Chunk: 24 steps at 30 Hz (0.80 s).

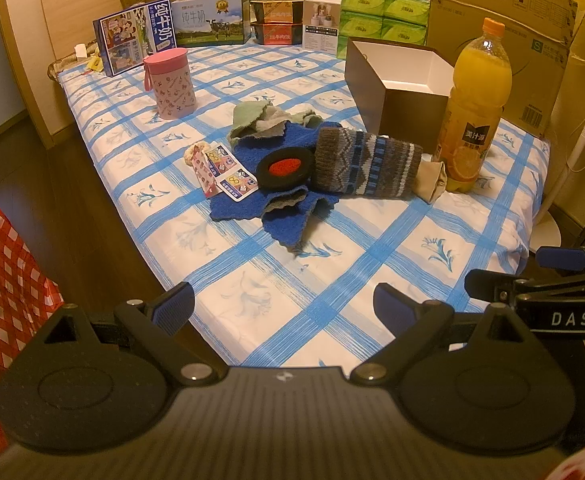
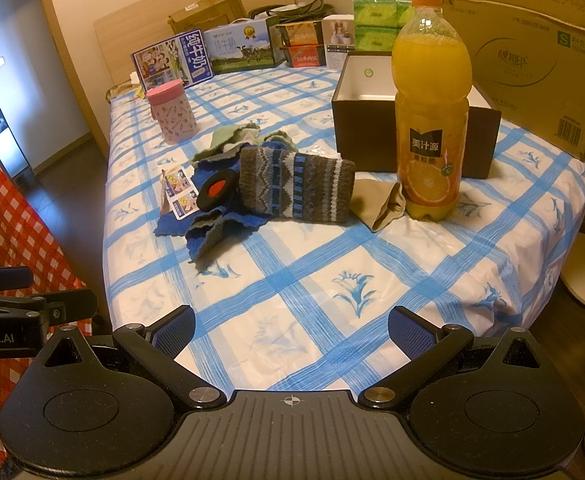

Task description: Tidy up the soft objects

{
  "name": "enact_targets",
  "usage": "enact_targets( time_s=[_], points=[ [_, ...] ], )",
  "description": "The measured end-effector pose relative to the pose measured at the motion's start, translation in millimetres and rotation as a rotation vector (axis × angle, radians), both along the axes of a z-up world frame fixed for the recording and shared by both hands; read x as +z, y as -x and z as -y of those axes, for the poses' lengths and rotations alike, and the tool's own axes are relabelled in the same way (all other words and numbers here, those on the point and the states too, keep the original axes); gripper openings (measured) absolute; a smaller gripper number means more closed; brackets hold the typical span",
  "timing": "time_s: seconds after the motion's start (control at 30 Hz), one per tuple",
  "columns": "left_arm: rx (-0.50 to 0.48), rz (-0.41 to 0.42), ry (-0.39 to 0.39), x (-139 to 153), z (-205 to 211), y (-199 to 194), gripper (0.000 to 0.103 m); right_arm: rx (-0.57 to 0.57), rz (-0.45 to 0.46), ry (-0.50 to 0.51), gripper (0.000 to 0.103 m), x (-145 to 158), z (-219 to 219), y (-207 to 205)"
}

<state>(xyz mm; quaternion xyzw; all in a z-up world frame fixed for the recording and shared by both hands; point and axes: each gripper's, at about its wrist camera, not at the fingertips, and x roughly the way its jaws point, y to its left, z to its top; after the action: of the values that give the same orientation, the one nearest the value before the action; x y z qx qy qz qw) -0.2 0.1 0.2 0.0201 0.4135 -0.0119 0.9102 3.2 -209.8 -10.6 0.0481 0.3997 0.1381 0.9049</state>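
**Operator:** Report the status of each tool.

**Technician:** The left tool (image 1: 283,302) is released, jaws spread wide, with nothing between the pads. The right tool (image 2: 291,326) is in the same condition: fully parted, empty, touching nothing. Both hover above the near edge of the bed (image 2: 312,280), side by side.

**Operator:** Locate the work items relative to the tools.

**Technician:** The soft objects lie in one heap well ahead of both tools. The knitted sleeve (image 2: 295,189) rests on the blue cloth (image 2: 208,232); green-grey cloths (image 2: 228,138) sit at the far side of the heap. A beige cloth (image 2: 380,206) lies ahead and right, touching the base of the juice bottle (image 2: 430,120). The open box (image 2: 412,136), the probable destination, stands just beyond the bottle.

**Operator:** List the hazards from this position.

**Technician:**
1. The bottle is tall and stands on a soft mattress. Pulling the beige cloth, or brushing the bottle on the way to the box, may tip it.
2. A black-and-red disc (image 2: 217,190) and printed cards (image 2: 178,192) rest on the blue cloth. Lifting that cloth first may scatter them.
3. The cloths overlap. A deep pinch may capture several layers or the bedsheet.
4. The pink canister (image 2: 172,110), ahead and left, is well apart; low risk.
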Motion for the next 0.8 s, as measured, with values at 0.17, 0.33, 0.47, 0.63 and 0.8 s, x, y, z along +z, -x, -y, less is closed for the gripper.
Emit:
enact_targets(
  time_s=[0.17, 0.33, 0.47, 0.63, 0.8],
  points=[
    [0.001, -0.001, 0.0, 0, 0, 0, 0.095, 0.0, 0.0, 0.0, 0.102, -1, 0, 0],
    [0.0, -0.002, 0.0, 0, 0, 0, 0.095, 0.0, -0.001, 0.0, 0.102, -2, -1, -1],
    [0.0, 0.0, 0.0, -2, -3, 3, 0.095, 0.001, -0.001, 0.0, 0.102, -2, -1, -1],
    [0.0, 0.003, -0.001, -6, -4, 0, 0.095, -0.001, -0.004, -0.001, 0.102, -3, 0, -5],
    [0.005, 0.011, -0.007, -6, -3, -11, 0.096, 0.0, -0.012, 0.002, 0.102, -8, -1, -12]
  ],
)
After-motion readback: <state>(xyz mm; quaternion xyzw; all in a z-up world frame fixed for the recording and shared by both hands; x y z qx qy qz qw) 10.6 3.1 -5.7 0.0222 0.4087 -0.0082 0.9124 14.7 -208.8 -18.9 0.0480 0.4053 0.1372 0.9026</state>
